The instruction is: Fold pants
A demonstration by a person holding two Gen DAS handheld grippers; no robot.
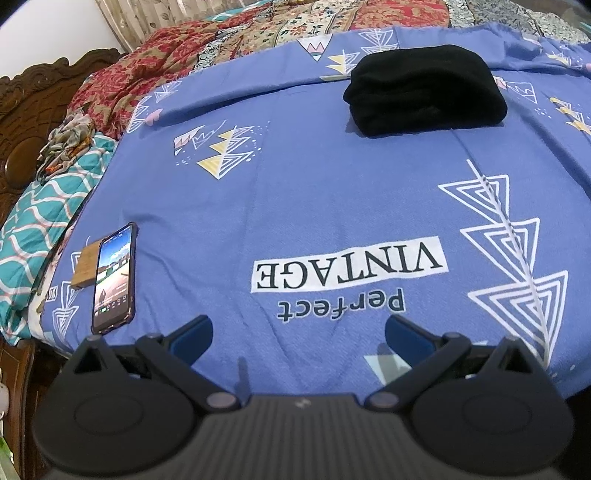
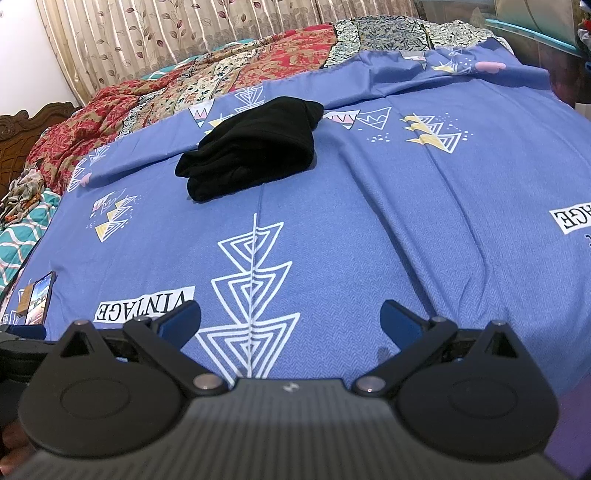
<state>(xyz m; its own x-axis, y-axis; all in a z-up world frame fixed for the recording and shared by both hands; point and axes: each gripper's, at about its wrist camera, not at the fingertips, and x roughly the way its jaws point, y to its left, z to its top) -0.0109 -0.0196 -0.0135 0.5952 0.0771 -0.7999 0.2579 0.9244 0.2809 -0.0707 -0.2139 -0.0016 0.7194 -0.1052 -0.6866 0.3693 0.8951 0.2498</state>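
The black pants (image 1: 424,90) lie folded into a compact bundle on the blue printed bedsheet (image 1: 314,206), far from both grippers. In the right wrist view the same black pants (image 2: 251,147) sit upper centre-left on the bedsheet (image 2: 369,221). My left gripper (image 1: 298,330) hovers over the near edge of the sheet, open, with nothing between its blue-padded fingers. My right gripper (image 2: 290,317) is likewise open and empty, above the white triangle print.
A phone (image 1: 114,278) with a lit screen lies at the sheet's left edge beside a small wooden block (image 1: 85,268). Patterned red quilts (image 1: 155,70) are heaped along the far side. A teal blanket (image 1: 40,214) and carved wooden headboard (image 1: 26,122) stand at left. Curtains (image 2: 177,33) hang behind.
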